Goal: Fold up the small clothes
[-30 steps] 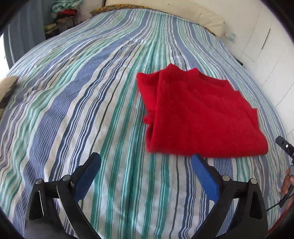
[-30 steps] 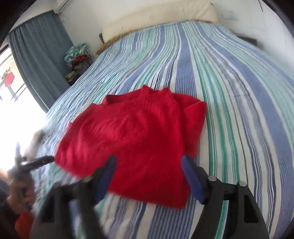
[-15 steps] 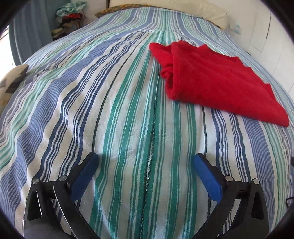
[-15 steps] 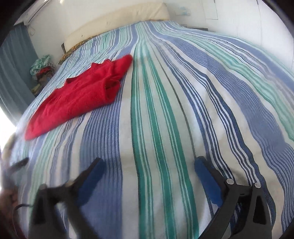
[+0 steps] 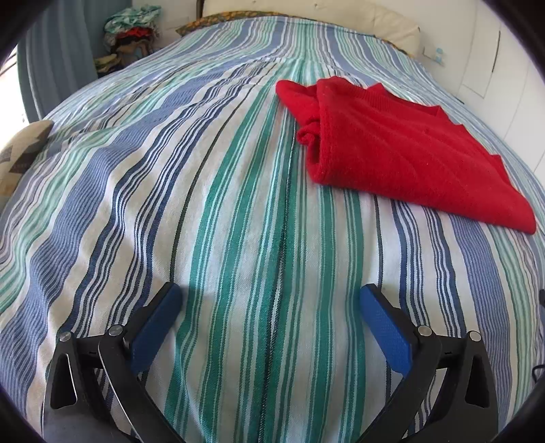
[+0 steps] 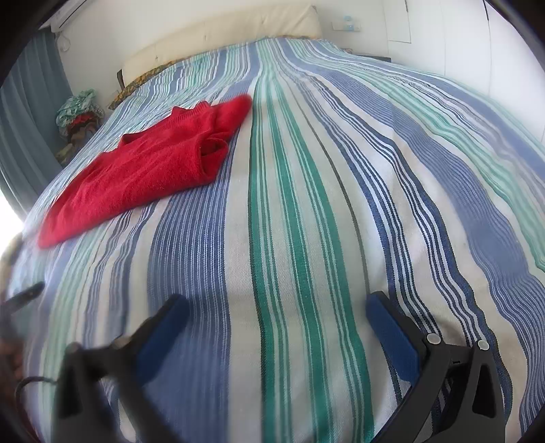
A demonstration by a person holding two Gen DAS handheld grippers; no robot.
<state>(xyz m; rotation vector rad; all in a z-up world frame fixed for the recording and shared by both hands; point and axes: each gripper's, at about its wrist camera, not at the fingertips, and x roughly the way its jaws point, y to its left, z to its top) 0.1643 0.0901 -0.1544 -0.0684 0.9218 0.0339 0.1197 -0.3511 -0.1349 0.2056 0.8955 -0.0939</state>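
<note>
One red sweater [image 5: 402,153], folded, lying flat on the striped bedspread [image 5: 238,238], ahead and to the right of the left gripper [image 5: 270,317], ahead-left of the right gripper [image 6: 277,327]. Both grippers are spread wide with nothing between the blue pads, well apart from the sweater. No containers around, just one pile of clothes [image 5: 131,32] far off in the corner by the curtain [image 5: 51,68]

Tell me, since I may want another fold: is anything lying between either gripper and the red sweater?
Nothing visible. Only bare striped bedspread separates the open left gripper and open right gripper from the folded red sweater.
</note>
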